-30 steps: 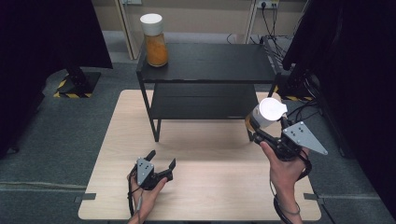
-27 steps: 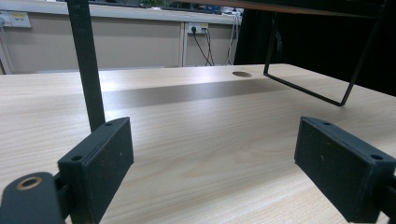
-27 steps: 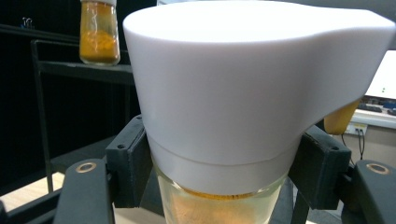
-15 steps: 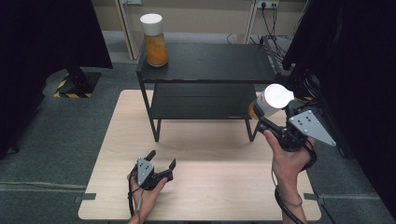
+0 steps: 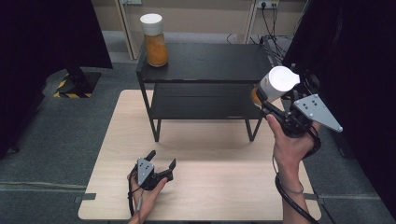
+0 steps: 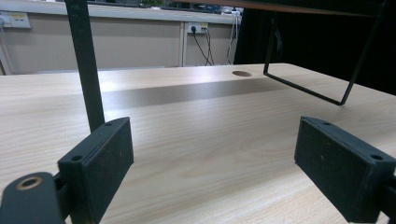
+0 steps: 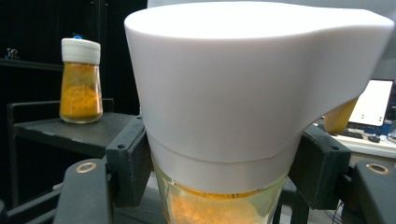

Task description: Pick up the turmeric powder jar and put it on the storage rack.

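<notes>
My right gripper is shut on a glass jar with a white lid and orange powder, held in the air at the right end of the black shelf, about level with its top board. In the right gripper view the jar sits between both pads. A second jar of the same kind stands upright on the shelf's top at the back left; that standing jar shows far off to the left. My left gripper rests open on the wooden table, nothing between its pads.
The black two-level shelf stands on the far half of the table; its leg rises just ahead of the left gripper. Dark curtains hang at both sides. Cables lie on the floor behind the shelf.
My right hand has lifted the jar and carried it up toward the shelf's top right end. The left gripper has stayed put.
</notes>
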{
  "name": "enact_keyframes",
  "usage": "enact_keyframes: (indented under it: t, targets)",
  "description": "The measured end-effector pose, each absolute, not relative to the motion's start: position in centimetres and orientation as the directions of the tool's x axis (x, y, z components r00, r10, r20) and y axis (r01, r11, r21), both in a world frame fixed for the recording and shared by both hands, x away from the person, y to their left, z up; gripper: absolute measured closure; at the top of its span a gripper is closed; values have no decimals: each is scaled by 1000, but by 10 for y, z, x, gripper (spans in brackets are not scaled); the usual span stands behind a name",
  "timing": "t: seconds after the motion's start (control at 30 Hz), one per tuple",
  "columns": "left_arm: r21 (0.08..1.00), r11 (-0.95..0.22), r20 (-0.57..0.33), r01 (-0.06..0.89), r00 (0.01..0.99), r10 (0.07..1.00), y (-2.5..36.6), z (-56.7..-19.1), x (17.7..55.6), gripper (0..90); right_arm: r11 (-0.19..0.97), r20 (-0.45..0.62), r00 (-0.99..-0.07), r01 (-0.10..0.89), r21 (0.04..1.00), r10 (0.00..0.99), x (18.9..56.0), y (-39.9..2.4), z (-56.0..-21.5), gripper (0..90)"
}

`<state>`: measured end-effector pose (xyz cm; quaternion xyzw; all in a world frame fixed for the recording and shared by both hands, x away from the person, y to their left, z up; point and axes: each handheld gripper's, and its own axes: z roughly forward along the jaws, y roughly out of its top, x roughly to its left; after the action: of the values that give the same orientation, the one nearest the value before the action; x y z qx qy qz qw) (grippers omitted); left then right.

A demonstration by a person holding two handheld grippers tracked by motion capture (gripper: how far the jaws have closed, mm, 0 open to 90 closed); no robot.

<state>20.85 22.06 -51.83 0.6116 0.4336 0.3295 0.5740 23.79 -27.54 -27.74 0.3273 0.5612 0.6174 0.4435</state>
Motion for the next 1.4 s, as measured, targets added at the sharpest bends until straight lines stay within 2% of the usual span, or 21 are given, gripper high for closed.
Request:
enact_keyframes:
  t: [0.97,1.4]
  targets:
    - [987,35,-97,156,411,906,222,-518,209,111,31,-78,-342,-141,990,937,303,-261,-222,309]
    - [987,37,-100,157,414,905,222,-518,210,111,49,-63,-321,-51,997,945,344,-251,-194,309]
